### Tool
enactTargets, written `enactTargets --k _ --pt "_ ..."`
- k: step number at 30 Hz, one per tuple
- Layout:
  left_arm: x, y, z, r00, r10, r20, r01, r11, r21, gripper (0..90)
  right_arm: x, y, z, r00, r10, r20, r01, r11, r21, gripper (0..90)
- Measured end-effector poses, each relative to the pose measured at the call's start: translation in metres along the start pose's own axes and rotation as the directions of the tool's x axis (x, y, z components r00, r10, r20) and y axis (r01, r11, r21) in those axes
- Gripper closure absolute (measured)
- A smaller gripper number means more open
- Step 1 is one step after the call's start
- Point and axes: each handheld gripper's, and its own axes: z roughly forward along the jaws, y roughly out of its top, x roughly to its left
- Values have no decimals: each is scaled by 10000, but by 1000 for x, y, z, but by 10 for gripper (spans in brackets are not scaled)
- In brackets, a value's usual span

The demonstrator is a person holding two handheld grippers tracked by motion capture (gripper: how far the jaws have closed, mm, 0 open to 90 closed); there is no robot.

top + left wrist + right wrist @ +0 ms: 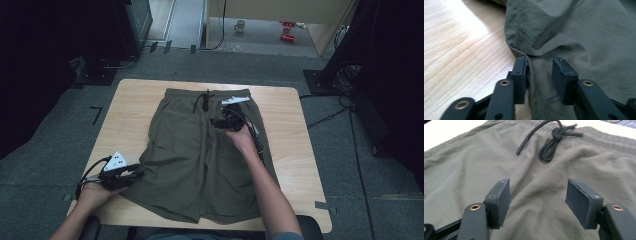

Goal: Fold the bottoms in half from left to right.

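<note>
Olive shorts (pixel 200 155) (black drawstring (pixel 204 100) knotted) lie flat on table (pixel 130 115).

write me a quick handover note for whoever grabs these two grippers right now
Left gripper: at the outer edge of the shorts, near the leg hem; fingers straddle a fold of fabric, a gap on one side, not clamped.
Right gripper: open, over the shorts below the drawstring, holding nothing.
Shorts lie flat on the table, waistband at the far side.
Done: no fold yet.
Left: probably grip and fold.
</note>
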Motion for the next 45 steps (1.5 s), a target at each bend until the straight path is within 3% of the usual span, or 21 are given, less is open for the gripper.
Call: enactTargets --k 3,6,10,19,23,28,37,42,45 --pt "-3 0 0 9999 130 -46 -130 9999 75 517 4 5 6 9999 -2 -145 2 10000 -22 365" --pt "-4 -1 -2 10000 52 -32 -52 9999 129 508 10 10 11 9996 -229 -147 224 9993 -299 386" --pt "-3 -2 -3 9999 -125 -32 125 9999 82 542 16 15 19 9991 -309 -273 300 9990 -330 393" --pt "-3 -2 -3 10000 -49 -14 49 9999 113 619 31 24 38 9974 -418 -585 390 9981 -479 421" --pt "-4 -1 -4 10000 -83 45 83 9999 140 656 37 25 46 9972 -572 -480 548 9973 -498 421" --pt "-4 -1 -4 9998 -125 137 123 9997 208 719 39 33 57 9974 -347 -634 335 9992 -200 407" --pt "-5 1 -4 9992 -207 347 194 9991 373 816 55 48 78 9954 -724 -625 711 9972 -233 375" --pt "-5 1 -3 9983 -245 523 224 9989 409 841 68 49 94 9917 -696 -1084 694 9976 -49 344" --pt "-5 2 -3 9978 -277 608 252 9988 415 849 77 48 105 9899 -980 -1021 980 9952 -48 344"
